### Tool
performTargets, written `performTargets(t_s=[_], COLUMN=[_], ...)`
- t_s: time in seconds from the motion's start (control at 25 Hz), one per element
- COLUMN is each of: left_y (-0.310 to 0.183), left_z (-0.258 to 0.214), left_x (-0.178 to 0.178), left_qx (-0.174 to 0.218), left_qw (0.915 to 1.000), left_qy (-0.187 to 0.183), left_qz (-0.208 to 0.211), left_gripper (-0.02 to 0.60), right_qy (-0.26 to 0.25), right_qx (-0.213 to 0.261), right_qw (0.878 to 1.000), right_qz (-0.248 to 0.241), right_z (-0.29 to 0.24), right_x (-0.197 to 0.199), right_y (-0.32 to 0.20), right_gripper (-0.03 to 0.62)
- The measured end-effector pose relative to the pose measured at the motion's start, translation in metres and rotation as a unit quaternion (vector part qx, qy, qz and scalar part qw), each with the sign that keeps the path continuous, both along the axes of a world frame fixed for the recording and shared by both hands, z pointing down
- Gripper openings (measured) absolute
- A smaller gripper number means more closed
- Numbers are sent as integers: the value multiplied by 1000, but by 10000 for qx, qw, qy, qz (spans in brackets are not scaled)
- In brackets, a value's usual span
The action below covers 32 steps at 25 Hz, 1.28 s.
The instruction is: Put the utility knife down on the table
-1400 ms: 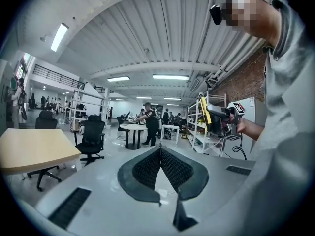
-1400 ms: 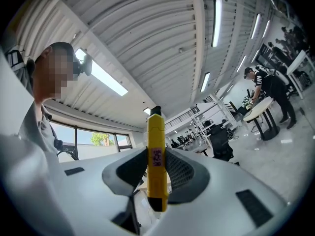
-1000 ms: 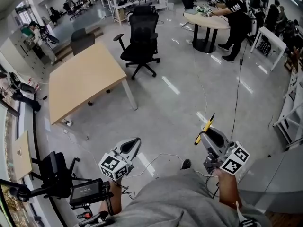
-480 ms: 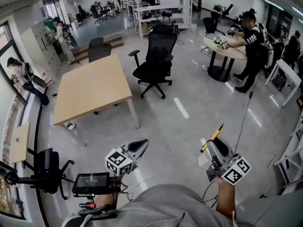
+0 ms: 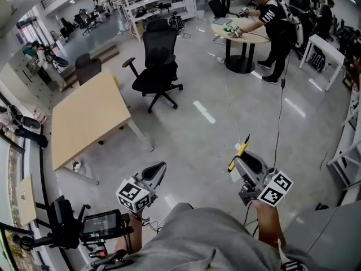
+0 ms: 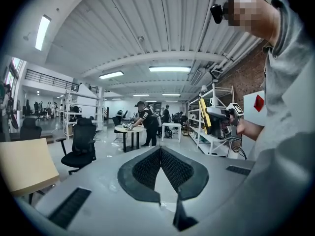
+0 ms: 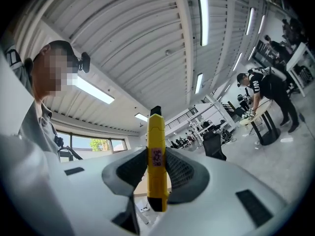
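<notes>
While the person is standing on open floor, well apart from the wooden table (image 5: 84, 114) at the far left, the right gripper (image 5: 239, 161) is clamping its jaws onto the utility knife (image 5: 240, 150). It is pinching the yellow body from both sides, so the dark tip is sticking out past the jaws and pointing away from the person, probably to keep the knife steady while carried. The left gripper (image 5: 157, 173) is hanging at the near left with its jaws meeting at the tips and holding nothing, seemingly just staying clear. Judging by the gap, the knife is waiting to be brought over the bare tabletop before any setting down.
</notes>
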<state>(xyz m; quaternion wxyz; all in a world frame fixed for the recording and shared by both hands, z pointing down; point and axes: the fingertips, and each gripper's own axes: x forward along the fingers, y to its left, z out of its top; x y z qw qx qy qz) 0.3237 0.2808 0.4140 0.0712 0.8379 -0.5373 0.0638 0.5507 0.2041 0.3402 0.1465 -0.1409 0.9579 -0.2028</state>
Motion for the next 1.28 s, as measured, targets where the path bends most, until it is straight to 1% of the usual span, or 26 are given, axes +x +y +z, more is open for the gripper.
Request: performTargets(t_s=[0.16,0.28,0.4,0.48,0.6,0.72,1.08,1.28], left_y=[-22,-44,-75,-94,-123,-145,-178,-191], left_z=[2,8,14,14,7,11,6,17], left_x=[-2,-9,-15,-24,-45,-67,-143,-173], left_qx=[-116,-174,-185,-149,-22,-30,93,106], left_qw=[9999,9998,9994,9992,9988,9986,9980,9979], left_qy=[4,38,79,82,102,154,273,267], left_qz=[31,110,270,372,476,498,555,576], left_gripper=[5,6,6,6,6,6,6,6], right_qy=[29,68,145,187,263,265,365,377], right_qx=[-145,-169,-180,-215,-139,-69,-21,-2], right_qw=[9999,9998,9994,9991,9991,9989,9978,9975], right_qz=[49,126,256,304,316,369,549,595], right_z=[7,9,12,13,8,1,-7,-3], right_x=[2,-2,-11,-24,-52,-75,-143,-171], right_y=[-18,-36,-61,-75,-95,-114,-141,-148], right_gripper=[117,117,117,117,117,117,117,117])
